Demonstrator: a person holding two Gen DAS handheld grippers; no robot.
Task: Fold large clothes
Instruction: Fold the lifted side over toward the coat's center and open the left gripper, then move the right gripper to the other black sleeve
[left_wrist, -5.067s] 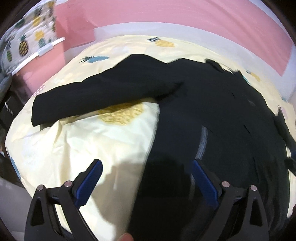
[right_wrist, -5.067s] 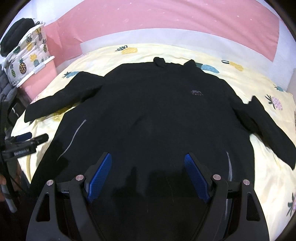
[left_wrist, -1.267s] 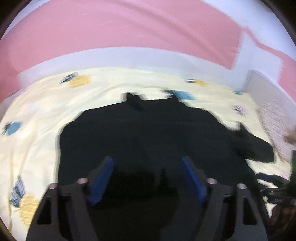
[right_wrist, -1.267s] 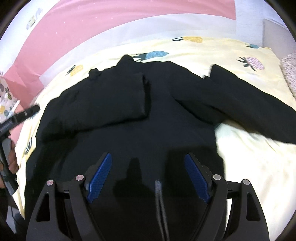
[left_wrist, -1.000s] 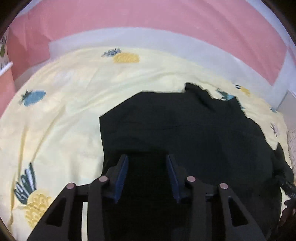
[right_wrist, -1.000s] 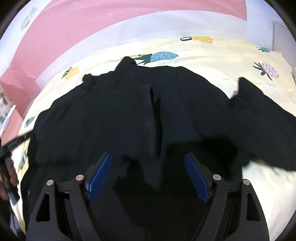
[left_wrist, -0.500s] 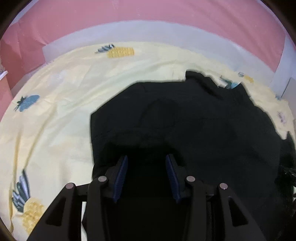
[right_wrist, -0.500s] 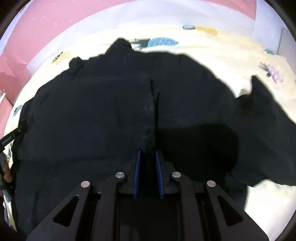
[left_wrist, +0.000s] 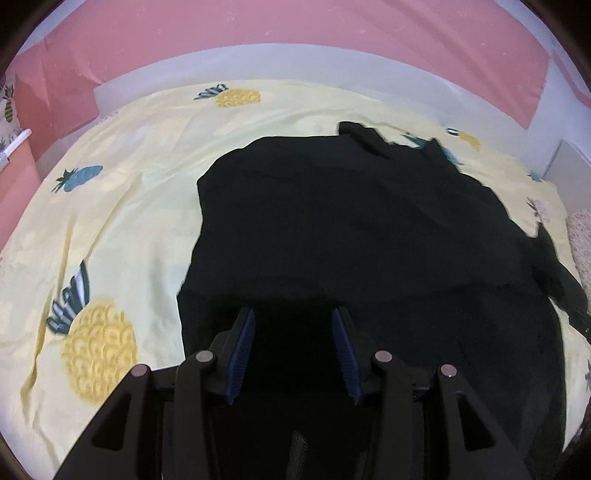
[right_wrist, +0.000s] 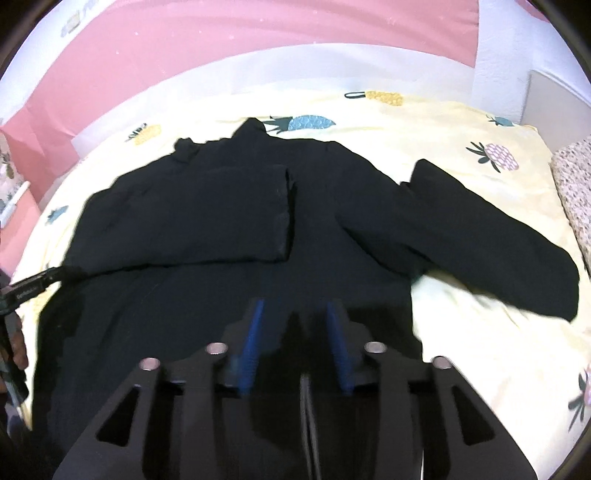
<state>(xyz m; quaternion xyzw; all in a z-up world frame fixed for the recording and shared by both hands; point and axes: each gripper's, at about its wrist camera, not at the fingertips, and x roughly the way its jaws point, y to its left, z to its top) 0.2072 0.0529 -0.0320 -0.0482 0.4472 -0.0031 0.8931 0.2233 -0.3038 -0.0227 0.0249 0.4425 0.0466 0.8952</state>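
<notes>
A large black jacket (right_wrist: 229, 236) lies flat on a pale yellow pineapple-print bed sheet (right_wrist: 480, 354). Its left sleeve (right_wrist: 207, 210) is folded across the chest; its right sleeve (right_wrist: 491, 229) lies spread out to the right. My right gripper (right_wrist: 294, 314) hovers over the jacket's lower middle, its blue pads partly apart with nothing between them. In the left wrist view the jacket (left_wrist: 351, 229) fills the centre and right. My left gripper (left_wrist: 293, 321) is over the jacket's lower left part, its pads partly apart; whether they pinch cloth is hidden in the black.
A pink and white wall (right_wrist: 258, 40) runs behind the bed. A patterned pillow (right_wrist: 572, 184) sits at the right edge. The left gripper's body and a hand (right_wrist: 14, 332) show at the left edge of the right wrist view. Bare sheet (left_wrist: 110, 229) lies left of the jacket.
My right gripper's pads, closed tight half a second ago, have opened partway and it has drawn back from the folded sleeve. The left gripper has barely moved.
</notes>
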